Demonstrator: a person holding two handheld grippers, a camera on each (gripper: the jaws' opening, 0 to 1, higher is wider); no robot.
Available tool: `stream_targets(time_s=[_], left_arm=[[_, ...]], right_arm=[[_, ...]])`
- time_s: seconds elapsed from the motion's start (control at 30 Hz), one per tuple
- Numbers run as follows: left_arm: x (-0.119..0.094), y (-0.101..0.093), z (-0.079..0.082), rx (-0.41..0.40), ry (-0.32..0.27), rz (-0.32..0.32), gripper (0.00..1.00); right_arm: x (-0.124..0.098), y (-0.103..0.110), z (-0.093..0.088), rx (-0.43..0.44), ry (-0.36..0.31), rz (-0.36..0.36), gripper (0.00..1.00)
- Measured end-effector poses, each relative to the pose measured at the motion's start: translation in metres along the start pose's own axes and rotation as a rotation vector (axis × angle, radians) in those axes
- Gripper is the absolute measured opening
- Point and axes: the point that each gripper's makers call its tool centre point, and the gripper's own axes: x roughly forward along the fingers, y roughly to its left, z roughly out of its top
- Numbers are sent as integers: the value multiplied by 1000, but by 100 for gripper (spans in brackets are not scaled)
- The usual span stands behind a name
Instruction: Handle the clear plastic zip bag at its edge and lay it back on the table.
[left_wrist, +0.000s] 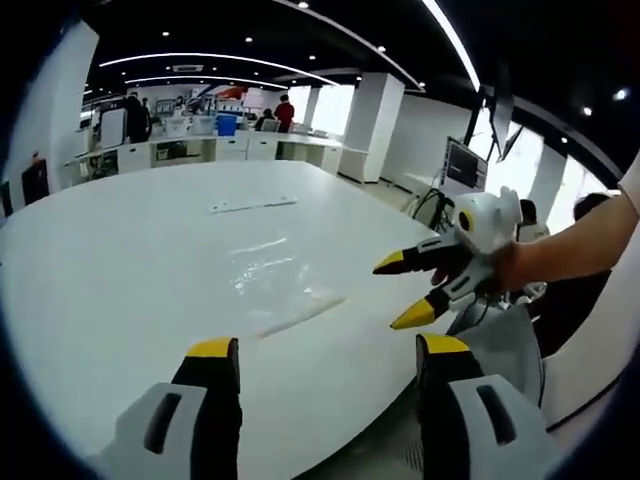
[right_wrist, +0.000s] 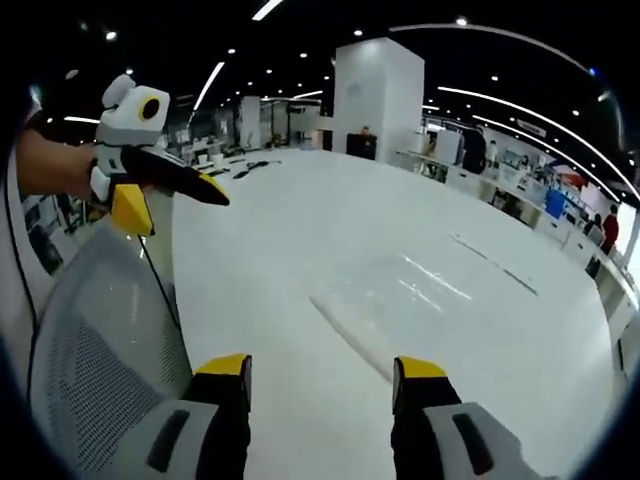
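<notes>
The broad white round table (left_wrist: 120, 260) lay open on nearly all of its surface, giving free passage from its near edge. Only the flat clear plastic zip bag (left_wrist: 275, 285) and a thin white strip (left_wrist: 252, 205) beyond it lay on the table, both low. A grey mesh-backed chair (right_wrist: 90, 340) stood against the table's edge. Desks with monitors (left_wrist: 200, 135) stood well apart, past the far rim.
</notes>
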Motion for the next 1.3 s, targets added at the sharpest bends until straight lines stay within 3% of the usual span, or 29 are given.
stream_targets(time_s=[0.67,1.3], left_arm=[[5,3,-1,-76,-25,8,84],[10,-1,-3,-113,-26,-12,89]], right_arm=[[-16,3,3,98,-9,-33,64],[-29,0,5,206,-52,-67,73]])
